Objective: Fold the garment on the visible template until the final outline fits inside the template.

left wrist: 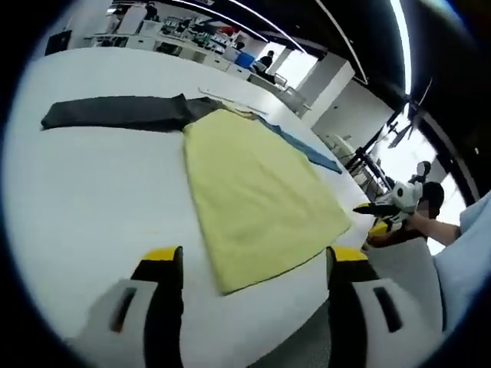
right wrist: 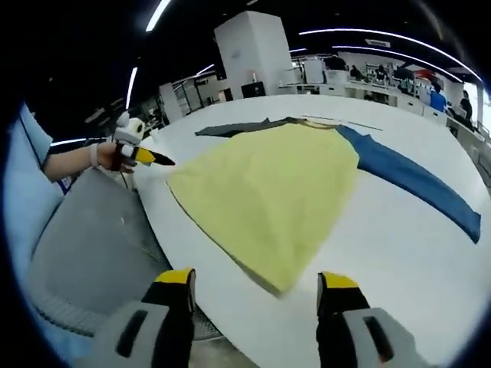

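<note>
a yellow garment (left wrist: 253, 192) is spread flat at the centre of the white surface (left wrist: 92, 192). left tool (left wrist: 253, 264) and right tool (right wrist: 255, 287) are held wide, empty. matching hem corners should be gripped evenly.

The scene was brightly lit by ceiling light strips (right wrist: 157, 15); glare was cast from windows (left wrist: 403, 157). Straight lines were bent by fisheye distortion, and edges were softly blurred

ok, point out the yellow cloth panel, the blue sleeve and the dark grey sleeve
yellow cloth panel (right wrist: 276, 199), right gripper view, centre of the fabric
blue sleeve (right wrist: 414, 180), right gripper view, mid-length
dark grey sleeve (left wrist: 115, 113), left gripper view, mid-length
</note>
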`<state>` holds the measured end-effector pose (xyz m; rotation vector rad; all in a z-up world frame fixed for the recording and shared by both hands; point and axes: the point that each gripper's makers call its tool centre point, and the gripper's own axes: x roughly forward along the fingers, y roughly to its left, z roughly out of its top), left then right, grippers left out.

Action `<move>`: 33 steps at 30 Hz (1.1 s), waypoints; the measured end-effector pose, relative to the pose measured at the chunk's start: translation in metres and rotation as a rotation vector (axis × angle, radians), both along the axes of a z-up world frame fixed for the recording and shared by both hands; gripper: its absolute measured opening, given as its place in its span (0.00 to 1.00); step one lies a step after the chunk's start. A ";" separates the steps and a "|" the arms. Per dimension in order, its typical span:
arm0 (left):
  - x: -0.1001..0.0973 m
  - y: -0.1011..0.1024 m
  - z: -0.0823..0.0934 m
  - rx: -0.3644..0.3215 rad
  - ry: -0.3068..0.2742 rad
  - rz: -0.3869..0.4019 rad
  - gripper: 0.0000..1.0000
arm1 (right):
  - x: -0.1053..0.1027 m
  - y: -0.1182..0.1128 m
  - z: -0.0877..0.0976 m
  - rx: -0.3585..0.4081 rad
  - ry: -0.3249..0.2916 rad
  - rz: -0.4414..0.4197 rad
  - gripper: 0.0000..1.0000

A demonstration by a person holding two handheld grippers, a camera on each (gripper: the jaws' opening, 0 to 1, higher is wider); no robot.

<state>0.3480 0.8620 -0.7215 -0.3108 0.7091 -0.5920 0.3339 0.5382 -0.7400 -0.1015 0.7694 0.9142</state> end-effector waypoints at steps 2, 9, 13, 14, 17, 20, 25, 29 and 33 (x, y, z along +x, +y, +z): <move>0.002 -0.004 0.000 0.002 -0.002 0.001 0.91 | 0.002 -0.001 0.002 0.017 -0.002 -0.019 0.71; 0.003 -0.012 0.009 -0.021 -0.043 -0.017 0.99 | 0.015 -0.002 0.016 0.103 -0.026 -0.095 0.97; 0.006 -0.007 0.017 -0.038 -0.062 0.005 0.99 | 0.028 -0.011 0.024 0.123 -0.050 -0.145 1.00; 0.007 -0.006 0.019 -0.040 -0.074 0.009 0.99 | 0.034 -0.013 0.027 0.142 -0.063 -0.163 1.00; 0.008 -0.002 0.022 -0.021 -0.096 0.004 0.99 | 0.050 -0.031 0.030 0.133 -0.075 -0.212 1.00; 0.011 0.002 0.021 -0.011 -0.105 0.018 0.99 | 0.072 -0.053 0.034 0.139 -0.098 -0.292 1.00; 0.015 0.002 0.025 -0.035 -0.117 0.034 0.99 | 0.111 -0.099 0.040 0.162 -0.141 -0.476 0.93; 0.016 -0.003 0.026 -0.046 -0.126 0.040 0.99 | 0.139 -0.138 0.037 0.132 -0.183 -0.610 0.81; 0.015 -0.010 0.029 -0.054 -0.134 0.029 0.99 | 0.161 -0.170 0.034 0.147 -0.190 -0.737 0.74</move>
